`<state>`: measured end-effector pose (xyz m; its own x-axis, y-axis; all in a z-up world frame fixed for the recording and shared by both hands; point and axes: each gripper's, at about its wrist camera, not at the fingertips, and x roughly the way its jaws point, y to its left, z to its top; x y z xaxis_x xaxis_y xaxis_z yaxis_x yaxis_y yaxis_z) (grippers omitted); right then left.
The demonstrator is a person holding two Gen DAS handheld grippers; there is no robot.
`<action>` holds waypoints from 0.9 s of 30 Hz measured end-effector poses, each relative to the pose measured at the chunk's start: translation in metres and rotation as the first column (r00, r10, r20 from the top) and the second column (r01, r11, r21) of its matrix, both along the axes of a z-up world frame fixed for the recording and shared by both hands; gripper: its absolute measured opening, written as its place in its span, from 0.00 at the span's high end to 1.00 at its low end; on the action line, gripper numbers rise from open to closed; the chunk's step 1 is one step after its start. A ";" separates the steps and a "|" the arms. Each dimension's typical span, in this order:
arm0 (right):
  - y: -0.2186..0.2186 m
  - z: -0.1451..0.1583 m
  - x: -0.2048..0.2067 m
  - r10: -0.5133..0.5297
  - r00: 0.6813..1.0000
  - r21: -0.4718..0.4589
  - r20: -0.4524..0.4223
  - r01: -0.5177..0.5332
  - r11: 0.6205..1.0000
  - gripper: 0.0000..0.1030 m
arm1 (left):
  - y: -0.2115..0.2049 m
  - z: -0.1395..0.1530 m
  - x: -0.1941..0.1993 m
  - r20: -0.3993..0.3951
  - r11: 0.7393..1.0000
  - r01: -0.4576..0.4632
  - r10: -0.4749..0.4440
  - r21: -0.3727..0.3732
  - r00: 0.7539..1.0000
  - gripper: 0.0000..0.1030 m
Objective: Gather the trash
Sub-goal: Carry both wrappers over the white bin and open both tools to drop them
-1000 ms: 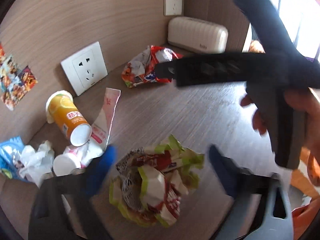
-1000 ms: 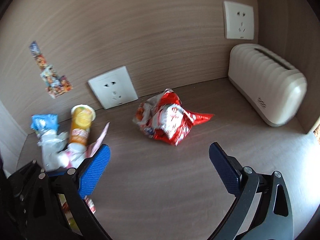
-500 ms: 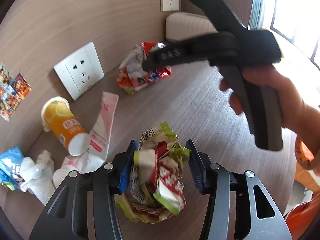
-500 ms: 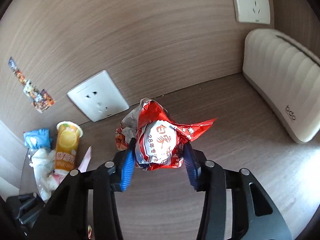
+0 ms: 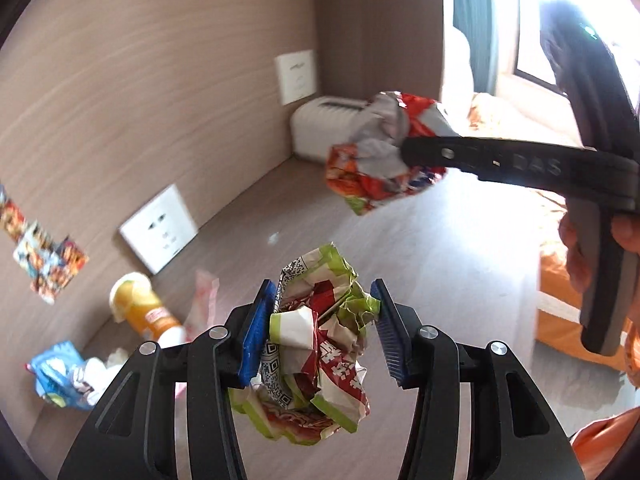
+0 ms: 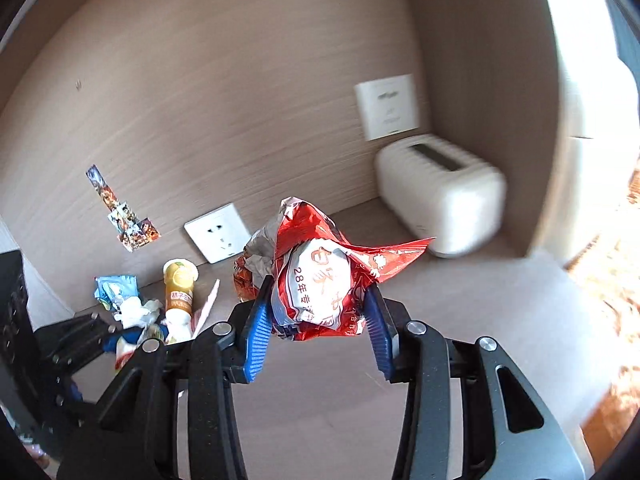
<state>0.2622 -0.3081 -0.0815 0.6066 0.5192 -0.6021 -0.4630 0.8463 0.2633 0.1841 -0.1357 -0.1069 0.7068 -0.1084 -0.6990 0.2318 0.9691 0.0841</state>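
The left hand-held gripper [image 5: 322, 330] is pinching a crumpled green-and-red wrapper [image 5: 316, 344] between its blue pads, holding it above the surface [image 5: 440, 264]. The right hand-held gripper [image 6: 318, 322] is clamping a crumpled red wrapper [image 6: 316, 276] in the air. Beyond and left of both, an orange cup [image 6: 180, 288], a blue packet [image 6: 114, 290] and white scraps [image 6: 136, 308] are lying by the wall.

Black left gripper [image 5: 323, 330] and right gripper [image 6: 317, 322], blue ribbed jaws, silver screws; seemingly "DAS" lettering.
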 end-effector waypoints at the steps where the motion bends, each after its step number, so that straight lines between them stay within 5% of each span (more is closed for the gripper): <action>1: -0.011 0.002 -0.008 -0.019 1.000 -0.004 -0.001 0.019 1.000 0.57 | -0.007 0.003 0.001 0.004 1.000 0.014 -0.014 -0.003 1.000 0.53; 13: -0.123 0.003 -0.099 -0.256 0.967 -0.041 -0.007 0.255 0.966 0.57 | -0.124 0.008 -0.030 0.021 0.957 0.286 -0.285 -0.041 0.958 0.53; 21: -0.188 -0.011 -0.160 -0.428 0.902 -0.067 -0.061 0.424 0.903 0.57 | -0.195 -0.009 -0.059 -0.027 0.883 0.465 -0.467 -0.060 0.884 0.53; 27: -0.223 -0.029 -0.200 -0.528 0.840 -0.093 -0.122 0.520 0.849 0.57 | -0.236 -0.035 -0.087 -0.079 0.809 0.583 -0.587 -0.071 0.805 0.53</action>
<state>0.0621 -0.5313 -0.1108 0.6877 0.1115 -0.7173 0.0917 0.9669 0.2382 0.0968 -0.3720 -0.1417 0.4324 -0.5106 -0.7432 0.7609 0.6489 -0.0032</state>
